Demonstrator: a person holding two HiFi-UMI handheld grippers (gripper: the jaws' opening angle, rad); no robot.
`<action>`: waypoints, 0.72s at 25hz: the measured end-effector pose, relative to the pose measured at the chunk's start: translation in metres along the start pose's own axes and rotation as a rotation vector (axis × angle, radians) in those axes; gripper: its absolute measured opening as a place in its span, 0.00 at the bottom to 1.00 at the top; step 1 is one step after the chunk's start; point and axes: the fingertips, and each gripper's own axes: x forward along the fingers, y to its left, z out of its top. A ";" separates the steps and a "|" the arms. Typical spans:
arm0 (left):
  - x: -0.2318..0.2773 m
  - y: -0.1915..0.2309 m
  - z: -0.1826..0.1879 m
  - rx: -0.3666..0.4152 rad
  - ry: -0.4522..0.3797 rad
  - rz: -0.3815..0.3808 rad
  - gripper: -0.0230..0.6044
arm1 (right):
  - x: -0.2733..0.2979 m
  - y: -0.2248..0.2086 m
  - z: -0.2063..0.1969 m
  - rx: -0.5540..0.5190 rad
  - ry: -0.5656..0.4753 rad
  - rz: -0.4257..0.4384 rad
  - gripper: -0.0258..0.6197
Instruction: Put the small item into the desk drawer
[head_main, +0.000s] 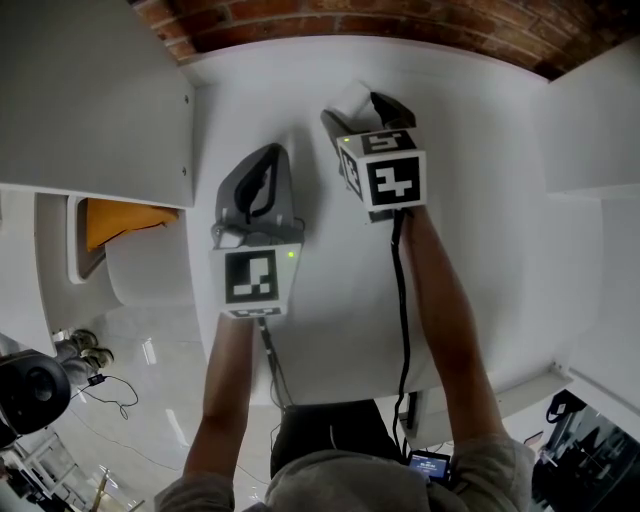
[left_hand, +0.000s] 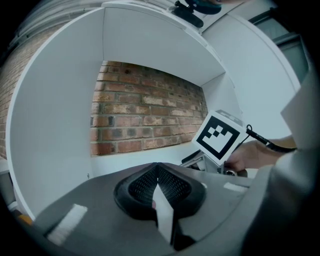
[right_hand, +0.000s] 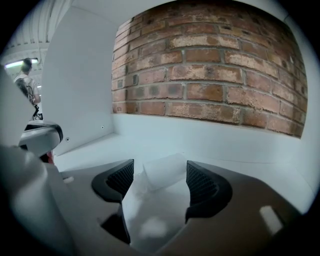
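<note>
A small white item (head_main: 352, 97) lies on the white desk (head_main: 480, 220) near the back wall. My right gripper (head_main: 356, 104) is open around it. In the right gripper view the white item (right_hand: 165, 170) sits between the wide-apart pads (right_hand: 196, 181), close to the right one and clear of the left one. My left gripper (head_main: 268, 152) rests beside it to the left, jaws shut with nothing held, and its ribbed pads (left_hand: 145, 186) meet. At the desk's left an open drawer (head_main: 78, 245) shows something orange (head_main: 120, 222) inside.
A brick wall (right_hand: 210, 75) backs the desk. White side panels (head_main: 90, 90) close it in at left and at right (head_main: 600, 130). The right gripper's marker cube (left_hand: 220, 136) shows in the left gripper view. Cables and gear (head_main: 40, 390) lie on the floor at lower left.
</note>
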 end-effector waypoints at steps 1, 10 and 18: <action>0.000 0.000 0.000 -0.005 0.001 0.001 0.05 | 0.001 0.000 0.000 0.000 0.006 -0.003 0.53; 0.000 0.003 -0.002 -0.034 0.001 0.016 0.06 | 0.002 -0.009 -0.002 -0.001 0.028 -0.054 0.46; -0.001 0.002 -0.005 -0.026 0.000 0.016 0.06 | -0.002 -0.009 -0.001 0.004 0.006 -0.047 0.43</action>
